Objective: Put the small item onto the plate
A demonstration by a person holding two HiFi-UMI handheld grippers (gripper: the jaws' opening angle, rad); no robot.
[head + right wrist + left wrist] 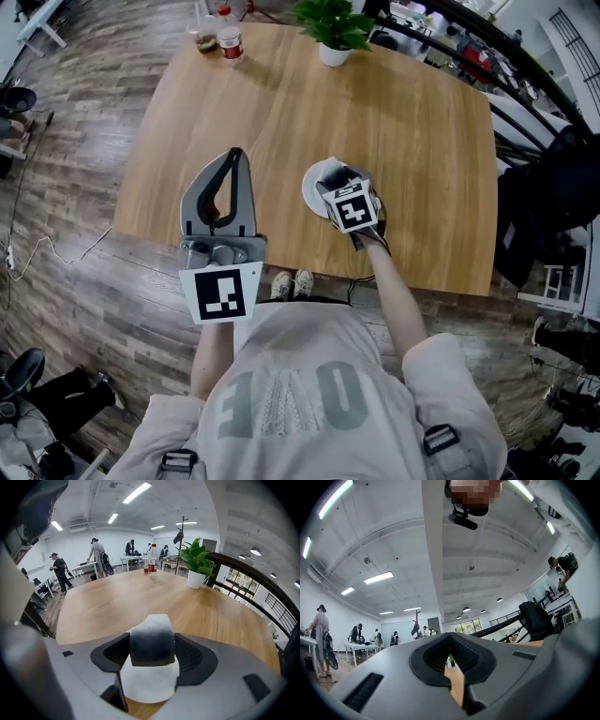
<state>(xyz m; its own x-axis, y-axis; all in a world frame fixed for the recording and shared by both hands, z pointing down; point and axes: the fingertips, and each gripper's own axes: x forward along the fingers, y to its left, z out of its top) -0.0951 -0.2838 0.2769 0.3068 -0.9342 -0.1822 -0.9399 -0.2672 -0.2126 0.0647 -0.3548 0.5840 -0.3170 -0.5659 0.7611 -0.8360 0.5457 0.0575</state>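
My right gripper [337, 178] is over a small white plate [313, 184] near the front edge of the round wooden table [281, 103]. In the right gripper view the right gripper [152, 649] is shut on a small grey-and-white block [151, 629], which hangs just above the plate [150, 688]. I cannot tell whether the block touches the plate. My left gripper [234, 155] is held up over the table's front left, away from the plate. In its own view the left gripper [450, 651] is shut with nothing in it and points toward the ceiling.
A potted green plant [330, 28] stands at the table's far edge, with a bottle [229, 36] and a glass [204, 36] to its left. A black railing [506, 56] runs along the right. People stand at far tables [93, 564].
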